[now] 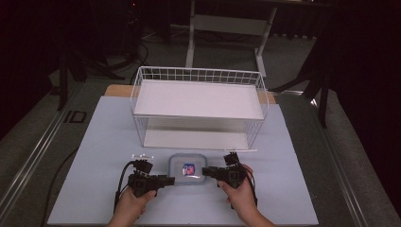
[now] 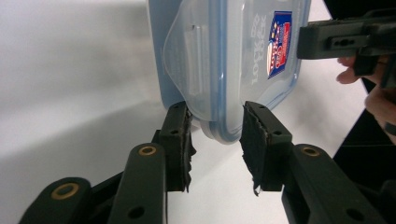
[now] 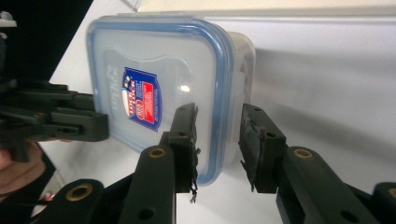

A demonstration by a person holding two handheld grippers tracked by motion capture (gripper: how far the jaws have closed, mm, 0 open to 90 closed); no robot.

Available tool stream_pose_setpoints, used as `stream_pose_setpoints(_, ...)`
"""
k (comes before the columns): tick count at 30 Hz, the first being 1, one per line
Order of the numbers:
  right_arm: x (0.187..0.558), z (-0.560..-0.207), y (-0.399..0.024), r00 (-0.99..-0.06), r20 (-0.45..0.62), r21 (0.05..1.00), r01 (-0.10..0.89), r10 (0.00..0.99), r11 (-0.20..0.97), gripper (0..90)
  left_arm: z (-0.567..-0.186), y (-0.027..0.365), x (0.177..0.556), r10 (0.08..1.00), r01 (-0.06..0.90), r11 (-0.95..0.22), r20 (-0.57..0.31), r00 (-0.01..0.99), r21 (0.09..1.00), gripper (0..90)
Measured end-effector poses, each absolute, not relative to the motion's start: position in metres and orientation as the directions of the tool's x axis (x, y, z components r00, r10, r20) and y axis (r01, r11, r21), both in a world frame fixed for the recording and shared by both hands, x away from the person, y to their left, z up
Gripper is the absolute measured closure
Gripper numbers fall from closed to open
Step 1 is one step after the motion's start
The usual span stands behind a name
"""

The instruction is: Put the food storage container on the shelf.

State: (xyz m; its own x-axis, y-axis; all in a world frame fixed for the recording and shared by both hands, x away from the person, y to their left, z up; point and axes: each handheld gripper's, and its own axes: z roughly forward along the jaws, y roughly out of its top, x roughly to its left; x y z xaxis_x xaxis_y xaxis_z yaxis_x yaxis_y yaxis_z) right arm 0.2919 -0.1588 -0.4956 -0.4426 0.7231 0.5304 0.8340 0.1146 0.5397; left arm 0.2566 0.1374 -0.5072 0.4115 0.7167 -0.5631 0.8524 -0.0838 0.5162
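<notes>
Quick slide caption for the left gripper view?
Left gripper clamps the edge of a clear blue-rimmed food container; right gripper at its far side.

The high view looks forward and down over the bench (image 1: 104, 142); both gripper views sit close, sharing the container (image 2: 233, 56) from opposite sides.

Container (image 2: 233, 60) top cut off
</notes>
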Motion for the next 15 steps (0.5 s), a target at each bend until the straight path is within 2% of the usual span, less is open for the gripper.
stream_pose_setpoints(3,0.294,-0.49,-0.163,-0.453,0.509,0.568,0.816,0.732,0.11,67.5,-0.501,0.131,0.265,0.723,0.835,-0.092,-0.541,0.43,0.542,64.1)
stream_pose_setpoints(6,0.298,-0.484,-0.168,-0.455,0.502,0.594,0.799,0.735,0.089,68.1,-0.497,0.128,0.273,0.706,0.831,-0.082,-0.556,0.438,0.551,64.2)
stream_pose_setpoints(15,0.314,-0.474,-0.178,-0.443,0.491,0.612,0.788,0.75,0.065,68.1,-0.489,0.118,0.295,0.704,0.811,-0.077,-0.545,0.456,0.58,64.0)
